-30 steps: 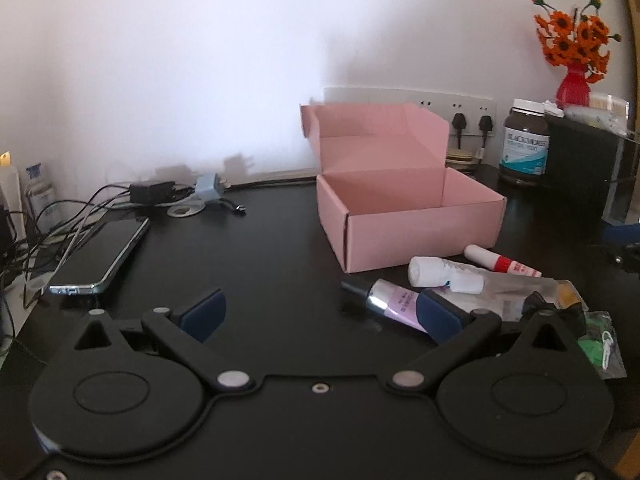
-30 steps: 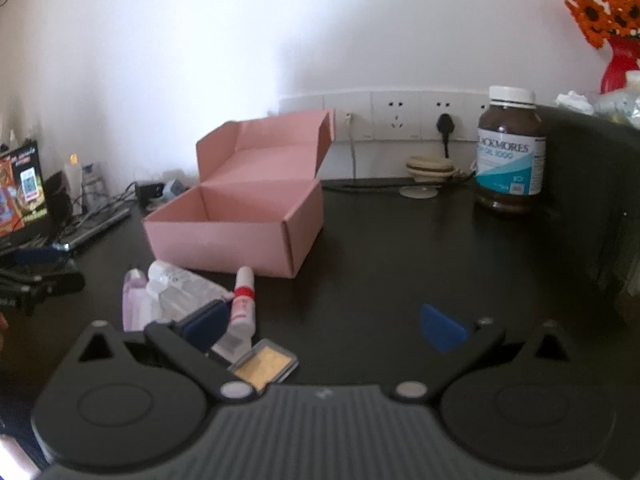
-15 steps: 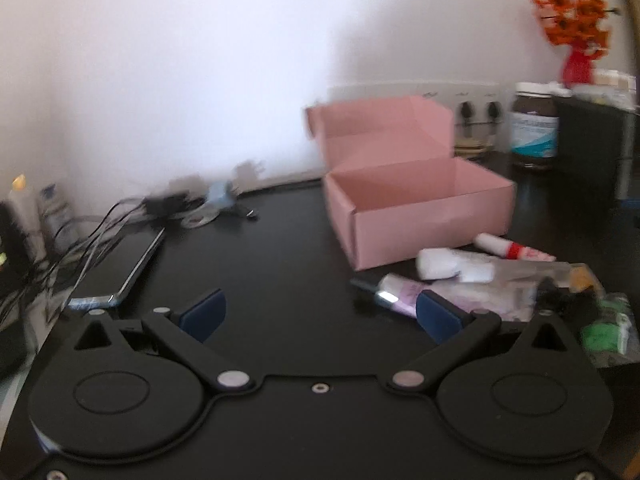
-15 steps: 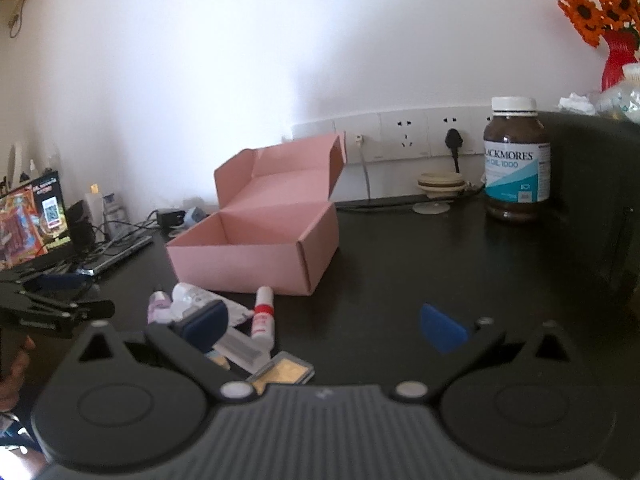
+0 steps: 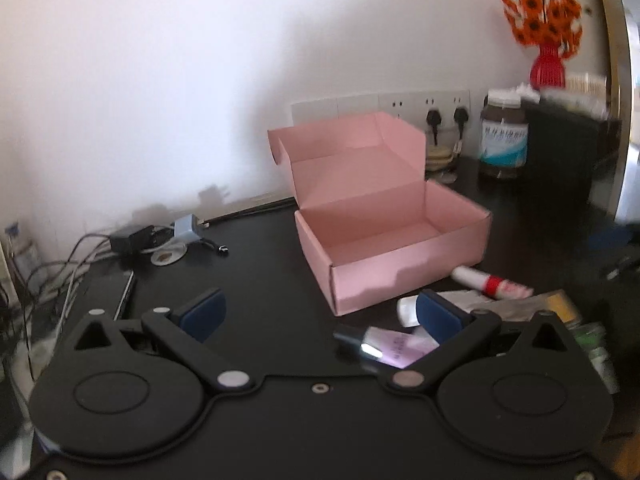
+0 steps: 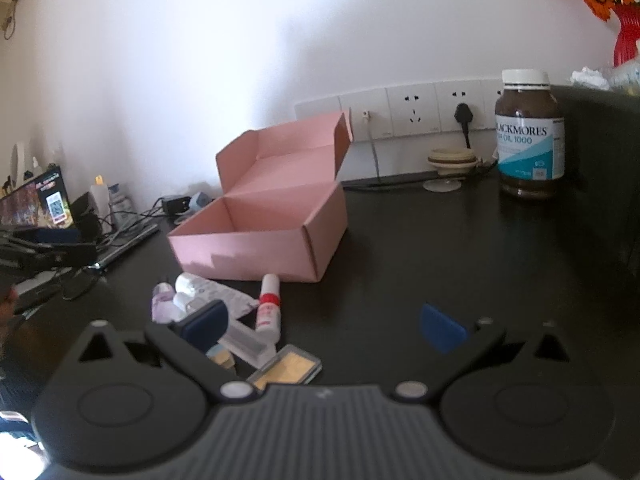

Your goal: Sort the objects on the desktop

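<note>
An open pink cardboard box (image 5: 392,236) (image 6: 264,220) stands on the black desk with its lid folded back. In front of it lies a heap of small toiletries: a purple tube (image 5: 392,350) (image 6: 162,308), a white tube (image 6: 216,290), a white stick with a red band (image 5: 490,280) (image 6: 269,300) and a flat gold compact (image 6: 290,368). My left gripper (image 5: 320,316) hovers open, its right finger over the heap. My right gripper (image 6: 324,322) is open too, its left finger above the heap. Neither holds anything.
A brown supplement bottle (image 6: 528,136) (image 5: 503,136) stands by the wall sockets (image 6: 412,114). A phone (image 5: 124,292), chargers and cables (image 5: 152,236) crowd the left side. A red vase of orange flowers (image 5: 548,40) tops a black cabinet (image 6: 600,176) at the right.
Both views have risen and tilted down, so the inside of the box shows more. The left gripper has swung right towards the heap. Both grippers stay open.
</note>
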